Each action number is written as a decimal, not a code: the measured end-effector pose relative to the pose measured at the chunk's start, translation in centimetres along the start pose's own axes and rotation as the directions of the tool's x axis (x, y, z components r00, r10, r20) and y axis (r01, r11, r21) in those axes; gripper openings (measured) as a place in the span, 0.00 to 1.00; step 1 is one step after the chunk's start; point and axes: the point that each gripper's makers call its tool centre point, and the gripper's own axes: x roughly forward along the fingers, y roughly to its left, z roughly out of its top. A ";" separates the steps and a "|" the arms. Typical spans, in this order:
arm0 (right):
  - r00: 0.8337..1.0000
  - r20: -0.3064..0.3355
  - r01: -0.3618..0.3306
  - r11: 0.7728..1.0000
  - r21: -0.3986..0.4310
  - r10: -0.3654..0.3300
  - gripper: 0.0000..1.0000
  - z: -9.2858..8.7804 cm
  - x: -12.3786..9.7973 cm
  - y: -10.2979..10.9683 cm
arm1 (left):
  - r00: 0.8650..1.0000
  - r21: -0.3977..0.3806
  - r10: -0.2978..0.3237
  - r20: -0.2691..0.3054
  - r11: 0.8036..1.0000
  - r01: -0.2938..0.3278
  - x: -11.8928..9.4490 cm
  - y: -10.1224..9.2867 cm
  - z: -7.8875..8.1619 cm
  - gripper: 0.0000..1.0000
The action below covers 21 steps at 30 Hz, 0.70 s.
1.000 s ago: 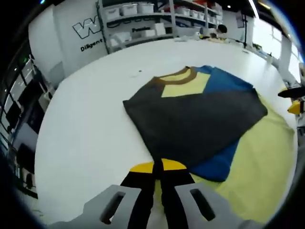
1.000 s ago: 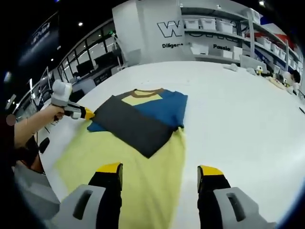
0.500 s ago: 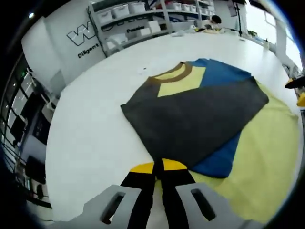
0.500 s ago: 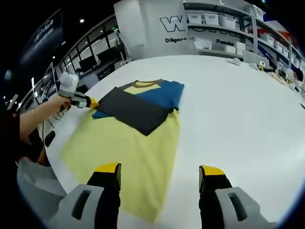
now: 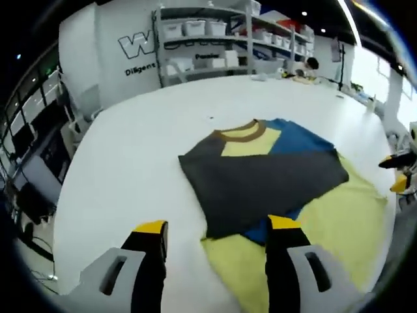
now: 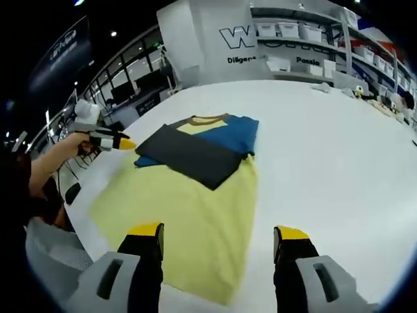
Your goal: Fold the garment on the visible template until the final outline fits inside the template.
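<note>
A folded garment (image 5: 264,173) lies on the white table, dark grey on top with blue underneath, a yellow chest panel and a brown collar. It rests on the far part of a pale yellow template sheet (image 6: 189,215). The garment (image 6: 195,147) sits beyond my right gripper (image 6: 220,235), which hangs open over the sheet's near edge. My left gripper (image 5: 218,228) is open, just short of the garment's near corner with nothing between its fingers. That same left gripper (image 6: 107,140) appears at the left of the right gripper view, held by a person's hand, apart from the cloth.
The white table (image 5: 124,163) spreads wide around the sheet. Shelves with white bins (image 5: 202,39) and a wall with lettering stand at the back. Small items lie at the table's far end (image 6: 352,94). The person's arm (image 6: 45,163) reaches in from the left.
My left gripper has opened, let go of the garment's near corner and drawn back a little. The right gripper stays open over the sheet.
</note>
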 end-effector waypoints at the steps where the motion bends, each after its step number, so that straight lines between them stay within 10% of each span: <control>1: 1.000 -0.004 -0.007 1.000 -0.004 0.007 0.71 -0.1 0.0 0.2 | 1.000 -0.006 -0.002 0.005 1.000 0.002 -0.3 -0.1 0.0 0.66; 12: 0.998 -0.052 -0.046 0.998 -0.035 0.044 0.83 -1.6 -0.1 1.8 | 0.993 -0.063 -0.091 0.079 0.993 0.096 -3.1 -3.0 0.5 0.99; 21: 0.995 -0.088 -0.052 0.997 -0.049 0.048 0.81 -3.0 -0.6 2.0 | 0.987 -0.046 -0.149 0.068 0.987 0.152 -5.7 -5.3 -1.4 0.99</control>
